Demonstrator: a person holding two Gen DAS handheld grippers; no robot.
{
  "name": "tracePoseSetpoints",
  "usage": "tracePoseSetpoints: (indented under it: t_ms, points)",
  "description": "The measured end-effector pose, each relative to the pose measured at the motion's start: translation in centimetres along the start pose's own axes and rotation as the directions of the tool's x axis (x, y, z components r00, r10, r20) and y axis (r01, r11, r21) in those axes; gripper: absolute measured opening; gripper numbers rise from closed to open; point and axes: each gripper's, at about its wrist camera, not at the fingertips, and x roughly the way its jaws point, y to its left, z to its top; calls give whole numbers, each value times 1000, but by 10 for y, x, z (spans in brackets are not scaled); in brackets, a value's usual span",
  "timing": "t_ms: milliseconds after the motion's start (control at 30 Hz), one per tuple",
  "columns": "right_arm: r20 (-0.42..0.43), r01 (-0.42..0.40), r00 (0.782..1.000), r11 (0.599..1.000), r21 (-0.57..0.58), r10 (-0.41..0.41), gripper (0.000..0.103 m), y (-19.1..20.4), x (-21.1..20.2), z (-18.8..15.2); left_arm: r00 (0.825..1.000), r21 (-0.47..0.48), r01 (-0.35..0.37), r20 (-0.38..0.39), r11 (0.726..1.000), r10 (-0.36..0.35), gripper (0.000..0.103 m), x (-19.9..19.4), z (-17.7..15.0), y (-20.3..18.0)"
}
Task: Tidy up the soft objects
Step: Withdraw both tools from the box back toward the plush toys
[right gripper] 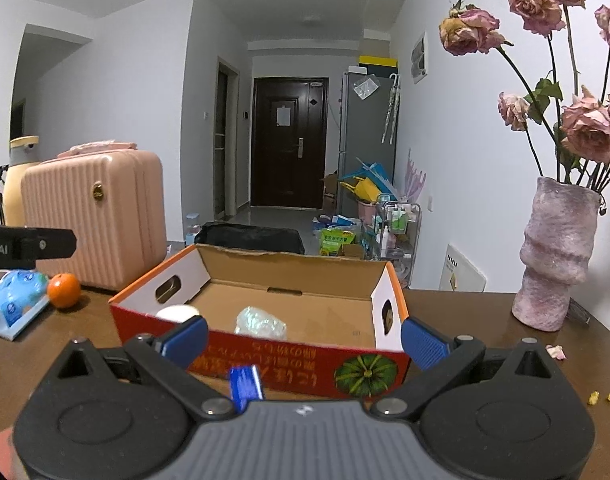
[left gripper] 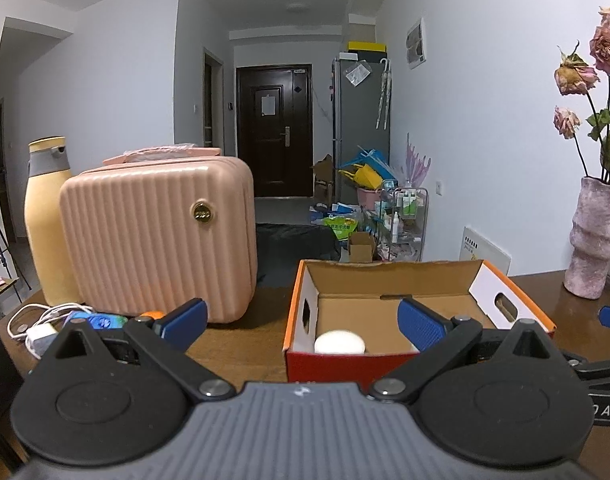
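- Soft objects are being gathered into an open cardboard box (right gripper: pixel 305 304) with red and orange outer walls, which stands on the brown wooden surface (right gripper: pixel 465 320) directly ahead of both grippers.
- Two things already lie inside it: a white round soft ball (left gripper: pixel 339 343) against the near left corner, and a crinkly, pale, translucent bundle (right gripper: pixel 261 322) near the middle of the front wall.
- What the bundle is made of cannot be told from here.
- Left gripper (left gripper: pixel 301 324): its blue-padded fingers are spread wide with nothing between them, hanging just before the box's near wall.
- Right gripper (right gripper: pixel 305 340): likewise spread apart and empty, aimed at the same box from a little further right.
- A small blue item (right gripper: pixel 247 384) sits near the right gripper's body; too unclear to name.
- Judged from this, the task is partly done, with two items stowed.
- A blue tissue pack (right gripper: pixel 13 304) left of the box looks like the likely remaining soft candidate.
- Beside the pack, the orange fruit (right gripper: pixel 63 290), the pink ribbed case (left gripper: pixel 157 244) and the white cable (left gripper: pixel 33 320) probably stay out.
- The pink vase (right gripper: pixel 555 256) of dried roses stands well to the right, clear of the work.
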Motion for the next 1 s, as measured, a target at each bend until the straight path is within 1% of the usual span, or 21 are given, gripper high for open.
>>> tracePoseSetpoints:
  t_ms: [333,633,833,1000]
  points:
    - [-8,-19,1000,1000,-16,19,103,6,-37,-20,1000,-13,6,-17,1000,-6,103,-36,-19,16]
    - [-12,-36,999,999,-25,35,103,12,-67,-39,998,-29,19,-52,999,-21,103,-60,-40,26]
    - [-10,-49,999,998,-32,49,103,19,-88,-51,998,-20,11,-63,1000,-12,103,-81,-60,29]
    - [-7,-64,998,997,-47,64,103,26,-100,-60,996,-4,4,-88,1000,-4,103,-95,-80,31]
